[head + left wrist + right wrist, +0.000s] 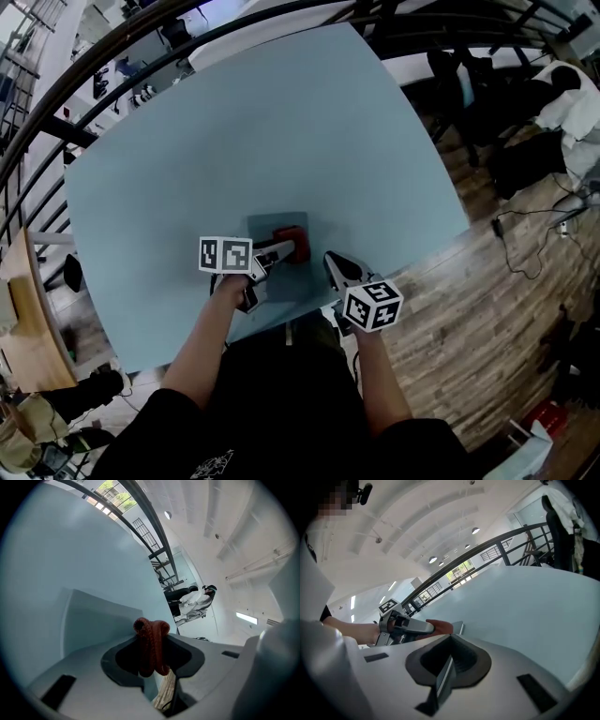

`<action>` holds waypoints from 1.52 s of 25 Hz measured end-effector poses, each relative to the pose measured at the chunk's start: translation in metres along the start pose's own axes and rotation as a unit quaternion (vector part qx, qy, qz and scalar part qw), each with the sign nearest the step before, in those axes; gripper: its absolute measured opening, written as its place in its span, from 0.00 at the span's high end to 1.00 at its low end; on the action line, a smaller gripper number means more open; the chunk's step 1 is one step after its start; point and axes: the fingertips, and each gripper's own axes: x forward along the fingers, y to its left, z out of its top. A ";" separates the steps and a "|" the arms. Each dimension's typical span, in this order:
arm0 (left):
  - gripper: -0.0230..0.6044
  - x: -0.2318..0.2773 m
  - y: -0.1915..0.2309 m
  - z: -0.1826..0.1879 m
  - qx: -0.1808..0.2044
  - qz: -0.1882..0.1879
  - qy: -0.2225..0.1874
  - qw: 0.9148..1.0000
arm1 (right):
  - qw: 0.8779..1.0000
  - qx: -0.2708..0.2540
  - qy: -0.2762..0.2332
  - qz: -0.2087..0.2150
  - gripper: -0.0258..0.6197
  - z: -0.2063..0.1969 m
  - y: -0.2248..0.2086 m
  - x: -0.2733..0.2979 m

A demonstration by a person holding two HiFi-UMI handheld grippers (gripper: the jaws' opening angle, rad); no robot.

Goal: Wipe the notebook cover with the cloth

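Observation:
A grey-blue notebook (274, 278) lies flat near the front edge of the pale blue table (244, 141). My left gripper (292, 249) is shut on a folded red cloth (290, 235), which rests on the notebook's far part. In the left gripper view the cloth (151, 641) sticks up between the jaws, with the notebook cover (93, 616) beyond. My right gripper (330, 263) sits at the notebook's right edge, shut on a thin flat edge of the notebook (444, 679). The right gripper view also shows the left gripper (410, 627), the cloth (440, 627) and a notebook corner (458, 627).
The table's front edge (281, 328) runs just below the notebook. A dark curved railing (112, 75) borders the far side. Chairs with clothes (553, 112) and cables on the wooden floor (487, 309) lie to the right, and a wooden desk (23, 309) stands at the left.

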 end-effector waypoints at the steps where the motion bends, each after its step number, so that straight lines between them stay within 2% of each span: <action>1: 0.75 0.002 0.000 0.000 -0.001 -0.002 0.001 1.000 | 1.000 0.002 -0.001 -0.003 0.96 0.000 -0.001 -0.001; 11: 0.75 0.018 0.001 -0.007 -0.002 -0.003 0.015 1.000 | 1.000 0.006 0.000 -0.008 0.96 -0.004 -0.009 -0.010; 21: 0.75 0.003 0.014 -0.006 -0.004 0.010 0.013 1.000 | 1.000 0.000 0.004 0.003 0.96 -0.002 -0.003 0.000; 38: 0.75 -0.070 0.053 -0.013 -0.023 0.042 -0.007 0.999 | 0.999 -0.024 0.028 0.041 0.96 -0.011 0.043 0.027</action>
